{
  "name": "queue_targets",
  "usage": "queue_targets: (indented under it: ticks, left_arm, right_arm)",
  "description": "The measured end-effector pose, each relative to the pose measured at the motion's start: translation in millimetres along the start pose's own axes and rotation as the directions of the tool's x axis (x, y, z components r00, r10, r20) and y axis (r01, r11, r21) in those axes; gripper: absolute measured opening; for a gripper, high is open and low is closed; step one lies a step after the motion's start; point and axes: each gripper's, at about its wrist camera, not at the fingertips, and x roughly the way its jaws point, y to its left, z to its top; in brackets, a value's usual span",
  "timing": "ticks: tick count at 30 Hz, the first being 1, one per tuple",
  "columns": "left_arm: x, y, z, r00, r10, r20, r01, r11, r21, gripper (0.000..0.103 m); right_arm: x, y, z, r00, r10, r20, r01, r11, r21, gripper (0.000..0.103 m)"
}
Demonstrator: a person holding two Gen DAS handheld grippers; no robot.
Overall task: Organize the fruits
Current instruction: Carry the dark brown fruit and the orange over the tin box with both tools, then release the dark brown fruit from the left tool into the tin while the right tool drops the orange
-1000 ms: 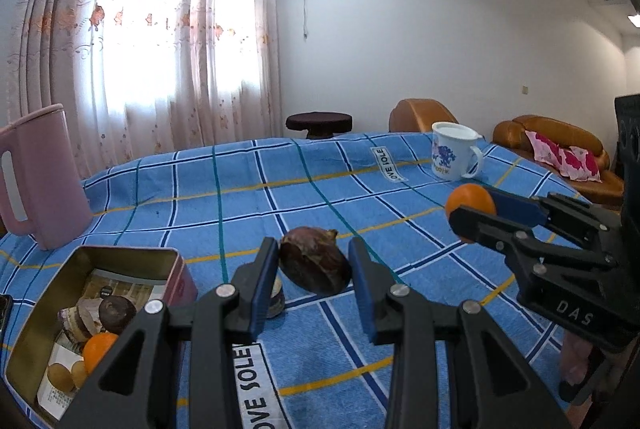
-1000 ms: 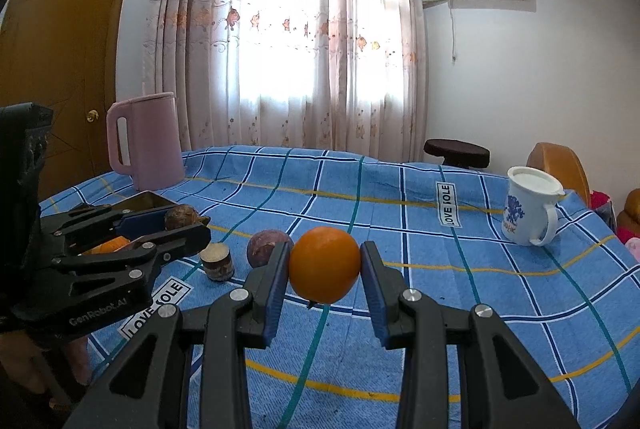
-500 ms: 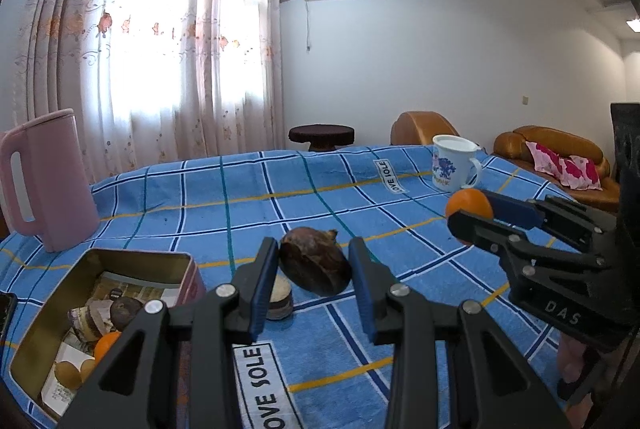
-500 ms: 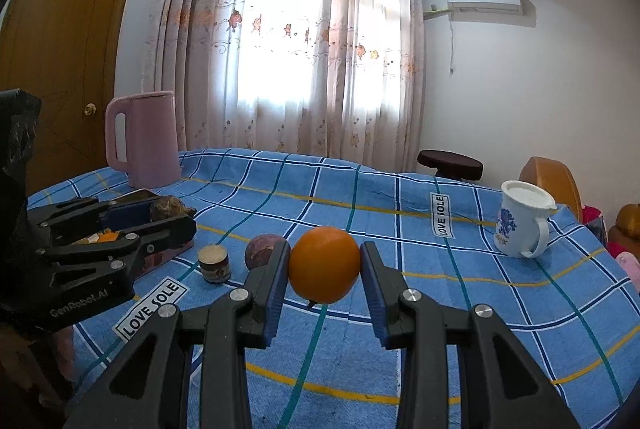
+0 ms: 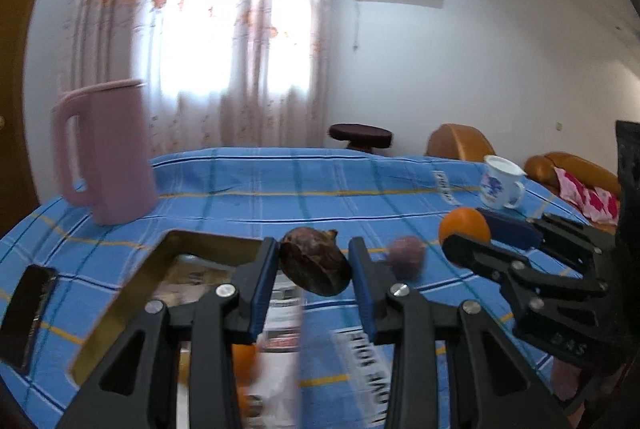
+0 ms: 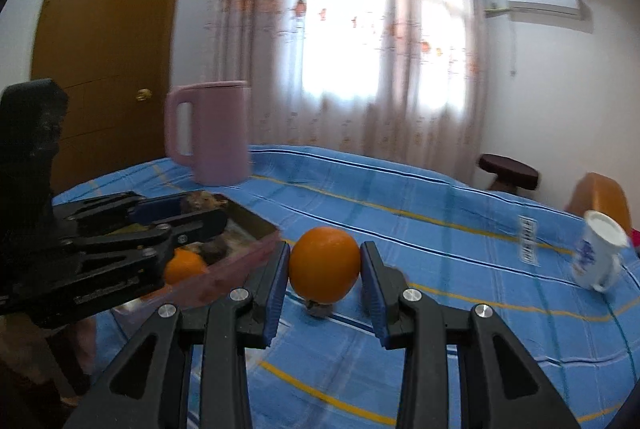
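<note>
My left gripper (image 5: 314,265) is shut on a dark brown mangosteen (image 5: 314,265) and holds it over the right edge of an open metal tin (image 5: 132,281). The tin holds an orange (image 6: 185,265) and other fruit. My right gripper (image 6: 324,271) is shut on an orange (image 6: 324,269), held above the blue cloth just right of the tin (image 6: 248,225). It also shows in the left wrist view (image 5: 464,231). A purple round fruit (image 5: 406,255) lies on the cloth between the two grippers.
A pink jug (image 5: 106,153) stands at the back left of the blue checked tablecloth (image 5: 280,181). A white mug (image 5: 500,187) stands at the far right. A dark phone (image 5: 26,313) lies left of the tin. Sofas and a stool stand behind the table.
Both grippers have swung left toward the tin with their fruit held. The mangosteen is now at the tin's right edge, and the tin now shows near the orange in the right view.
</note>
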Motion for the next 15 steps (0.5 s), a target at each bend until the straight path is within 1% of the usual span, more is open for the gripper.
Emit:
queue_targets:
  ticks: [4,7,11,15]
  left_arm:
    - [-7,33,1,0.999,0.052,-0.009,-0.052,0.998,-0.035,0.038]
    - [-10,53,-1,0.995,0.092,-0.023,-0.093,0.994,-0.057,0.038]
    - [-7,77,-8,0.988,0.137,-0.068,-0.142,0.987,-0.078,0.038]
    - [-3,95,-16,0.981,0.160,-0.108,-0.170,0.981,-0.090,0.038]
  right_arm:
    - [15,30,8,0.997,0.076,-0.018,-0.076,0.997,-0.023,0.038]
    - [27,54,11,0.991,0.129,-0.048,-0.131,0.990,-0.046,0.038]
    - [42,80,8,0.983,0.163,-0.089,-0.171,0.982,-0.082,0.038]
    - [55,96,2,0.972,0.186,-0.141,-0.201,0.974,-0.101,0.038]
